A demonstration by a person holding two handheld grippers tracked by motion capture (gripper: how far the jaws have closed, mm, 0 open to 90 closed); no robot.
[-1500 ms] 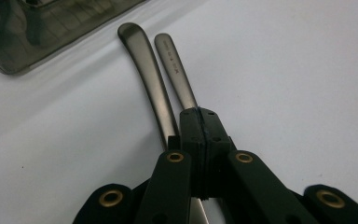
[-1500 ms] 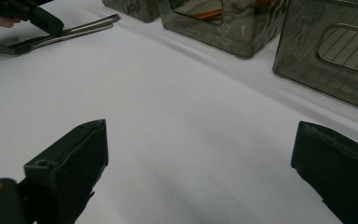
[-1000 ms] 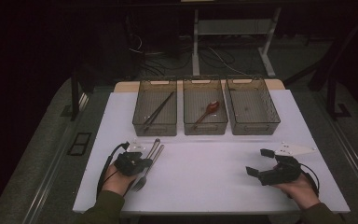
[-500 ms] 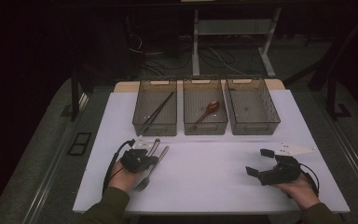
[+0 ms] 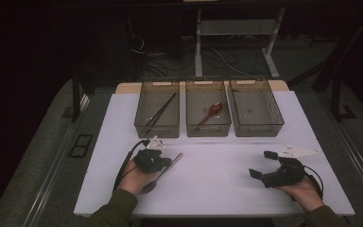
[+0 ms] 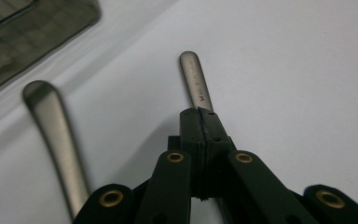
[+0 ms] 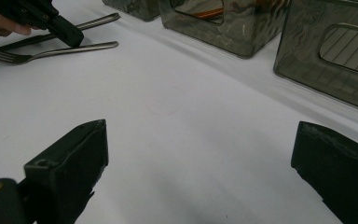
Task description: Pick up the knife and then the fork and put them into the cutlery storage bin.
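Left gripper view has my left tool [image 6: 199, 114] clenched on a steel utensil handle [image 6: 195, 77], a second handle [image 6: 56, 135] beside it on the white tabletop [image 6: 284, 70]. I'd lift straight up before carrying toward the empty right bin [image 5: 255, 105]. My right tool [image 5: 267, 166] rests released.

Engraved marking being seen on metal handle [image 6: 196, 81] in left gripper view; too blurred, nothing being read.
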